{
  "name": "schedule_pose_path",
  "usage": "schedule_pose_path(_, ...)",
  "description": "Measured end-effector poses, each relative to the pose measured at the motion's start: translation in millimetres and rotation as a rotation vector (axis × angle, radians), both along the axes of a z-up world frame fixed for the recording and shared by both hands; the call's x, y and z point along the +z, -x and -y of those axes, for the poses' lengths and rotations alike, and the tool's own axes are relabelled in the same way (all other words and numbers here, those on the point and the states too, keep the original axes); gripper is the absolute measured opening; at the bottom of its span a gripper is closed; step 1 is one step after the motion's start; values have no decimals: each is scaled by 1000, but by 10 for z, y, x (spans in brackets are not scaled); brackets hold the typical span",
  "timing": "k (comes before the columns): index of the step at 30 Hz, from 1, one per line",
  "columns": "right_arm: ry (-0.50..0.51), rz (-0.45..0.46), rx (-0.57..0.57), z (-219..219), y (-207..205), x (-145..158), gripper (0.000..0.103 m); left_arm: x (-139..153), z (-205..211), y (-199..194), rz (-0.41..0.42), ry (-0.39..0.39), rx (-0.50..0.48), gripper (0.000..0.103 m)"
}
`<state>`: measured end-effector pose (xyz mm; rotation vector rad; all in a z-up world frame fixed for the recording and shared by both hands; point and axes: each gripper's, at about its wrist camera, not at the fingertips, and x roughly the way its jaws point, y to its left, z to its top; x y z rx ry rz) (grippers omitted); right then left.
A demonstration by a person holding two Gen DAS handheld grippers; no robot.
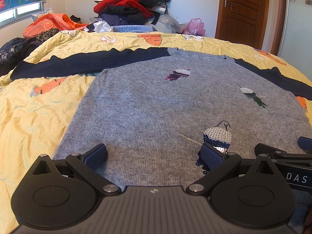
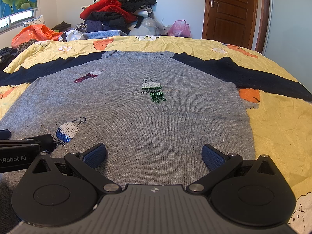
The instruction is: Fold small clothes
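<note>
Both grippers, left (image 1: 154, 154) and right (image 2: 154, 154), stand wide and empty, side by side over the near hem of the sweater (image 2: 136, 113). It lies flat, front up, on the quilt (image 2: 273, 117), dark sleeves (image 2: 243, 72) spread to either side. Nothing looks folded yet. For a clean first fold we would pinch only the knit, not the quilt beneath, grip both points level, and avoid the sequin birds (image 2: 154, 91), which may snag on the pads.
</note>
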<state>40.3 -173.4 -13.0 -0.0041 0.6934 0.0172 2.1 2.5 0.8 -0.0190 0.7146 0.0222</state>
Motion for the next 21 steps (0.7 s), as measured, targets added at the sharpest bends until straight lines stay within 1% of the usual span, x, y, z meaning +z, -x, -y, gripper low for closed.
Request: schedule_pose_path(21, 0, 0, 0, 0, 1, 2, 103, 13, 21, -5, 0, 0, -2, 103)
